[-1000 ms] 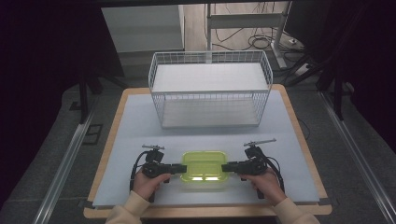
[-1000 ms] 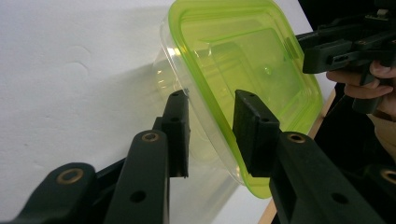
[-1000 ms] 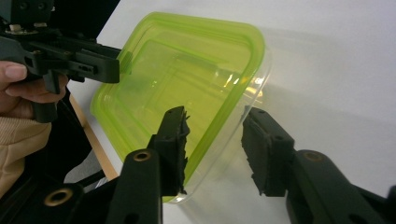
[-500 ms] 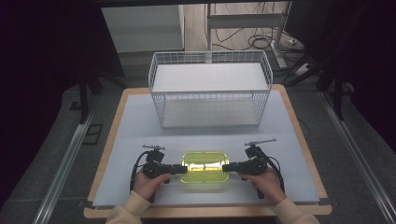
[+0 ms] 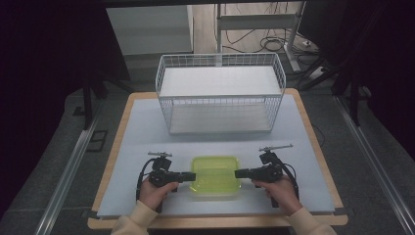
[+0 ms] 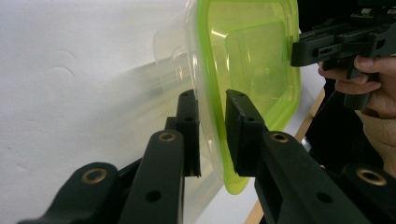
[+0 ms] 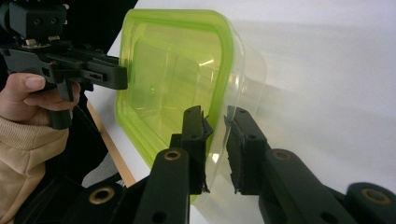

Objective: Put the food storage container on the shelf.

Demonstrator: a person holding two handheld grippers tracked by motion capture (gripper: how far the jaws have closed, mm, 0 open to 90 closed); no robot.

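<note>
A clear plastic container (image 5: 216, 175) with a translucent lime-green lid lies flat on the white table (image 5: 142, 132), near its front edge, well apart from the wire basket behind it. It is rectangular with rounded corners, and the lid sits on top, its rim overhanging the clear walls. A raised rectangular panel marks the lid's middle. It looks empty inside.

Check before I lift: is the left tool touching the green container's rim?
Touching. In the left gripper view, the left tool has just been closing, and both jaws press the green container rim.
</note>
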